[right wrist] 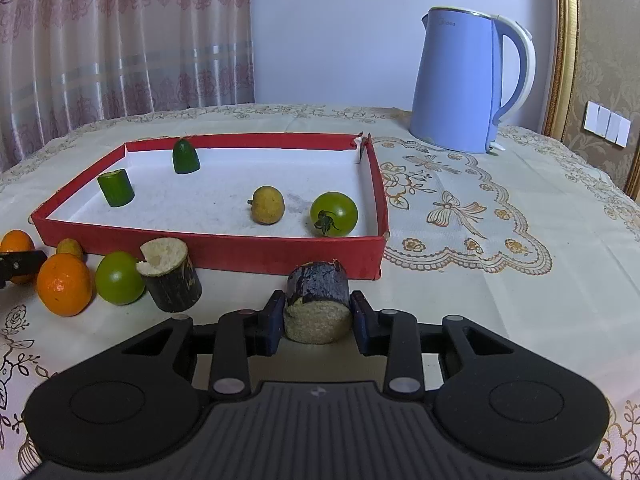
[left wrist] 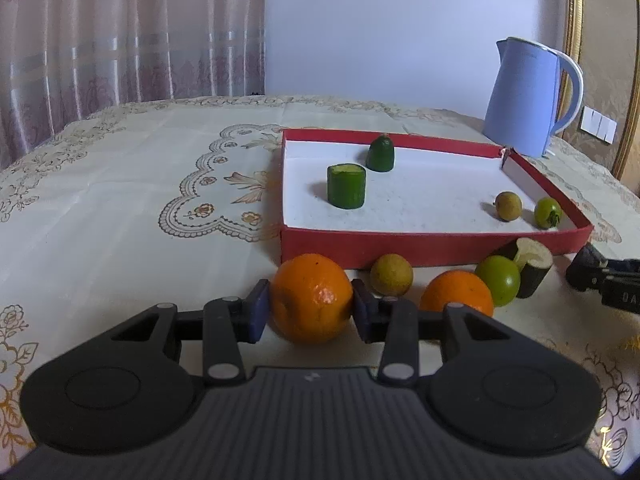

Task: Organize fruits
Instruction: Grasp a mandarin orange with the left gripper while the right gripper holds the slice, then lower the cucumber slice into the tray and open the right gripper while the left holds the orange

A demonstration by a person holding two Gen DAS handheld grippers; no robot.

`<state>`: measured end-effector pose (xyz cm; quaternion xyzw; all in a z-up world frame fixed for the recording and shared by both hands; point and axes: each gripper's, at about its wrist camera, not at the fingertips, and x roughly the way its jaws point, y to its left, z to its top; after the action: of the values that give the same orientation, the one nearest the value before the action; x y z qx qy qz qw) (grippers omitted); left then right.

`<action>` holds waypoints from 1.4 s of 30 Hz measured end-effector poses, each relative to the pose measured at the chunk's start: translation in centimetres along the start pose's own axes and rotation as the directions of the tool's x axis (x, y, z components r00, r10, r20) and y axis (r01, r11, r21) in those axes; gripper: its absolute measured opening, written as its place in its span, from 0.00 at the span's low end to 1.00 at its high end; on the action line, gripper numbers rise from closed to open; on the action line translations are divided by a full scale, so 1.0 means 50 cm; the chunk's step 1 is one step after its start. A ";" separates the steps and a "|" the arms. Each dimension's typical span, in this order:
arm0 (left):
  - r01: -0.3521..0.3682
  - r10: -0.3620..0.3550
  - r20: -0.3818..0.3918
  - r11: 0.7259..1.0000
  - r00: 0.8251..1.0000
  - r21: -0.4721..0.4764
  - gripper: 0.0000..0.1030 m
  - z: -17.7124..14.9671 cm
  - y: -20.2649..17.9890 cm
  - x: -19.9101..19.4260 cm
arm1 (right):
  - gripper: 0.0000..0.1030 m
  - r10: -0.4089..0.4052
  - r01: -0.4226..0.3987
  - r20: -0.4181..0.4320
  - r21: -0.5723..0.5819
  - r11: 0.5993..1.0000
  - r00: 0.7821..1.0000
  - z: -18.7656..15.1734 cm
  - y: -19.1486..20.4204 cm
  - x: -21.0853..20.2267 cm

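My left gripper [left wrist: 311, 309] is shut on an orange [left wrist: 312, 298] in front of the red tray [left wrist: 436, 246]. My right gripper [right wrist: 317, 315] is shut on a dark sugarcane piece [right wrist: 317, 300] just before the tray's [right wrist: 216, 249] front wall. In the tray lie two cucumber pieces [right wrist: 116, 187] [right wrist: 185, 156], a yellow-brown longan [right wrist: 267, 205] and a green tomato [right wrist: 334, 214]. On the cloth before the tray lie a second orange [right wrist: 64, 284], a green fruit [right wrist: 119, 278], another sugarcane piece [right wrist: 171, 276] and a small longan [right wrist: 70, 248].
A blue electric kettle [right wrist: 470, 80] stands at the back right of the table. A patterned tablecloth [right wrist: 500, 240] covers the table. Curtains [right wrist: 120, 40] hang behind on the left. The right gripper's tip shows at the right edge of the left wrist view [left wrist: 604, 280].
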<state>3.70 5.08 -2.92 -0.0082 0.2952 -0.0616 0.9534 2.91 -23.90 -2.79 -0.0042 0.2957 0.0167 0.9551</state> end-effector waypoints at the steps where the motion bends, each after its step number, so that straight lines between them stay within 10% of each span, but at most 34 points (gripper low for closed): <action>1: 0.001 -0.001 -0.004 1.000 1.000 -0.001 0.39 -0.002 0.001 0.002 | 0.33 0.001 -0.001 0.001 0.001 1.000 1.000 0.000 0.000 -0.001; 42: 0.038 -0.039 -0.006 0.998 0.999 -0.043 0.38 -0.001 0.016 0.005 | 0.33 -0.023 0.040 0.143 -0.119 0.992 0.989 0.138 0.049 -0.023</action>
<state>3.94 5.86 -3.16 -0.0340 0.2995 -0.0738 0.9506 5.77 -21.38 3.53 -0.0660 0.2254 0.0200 0.9718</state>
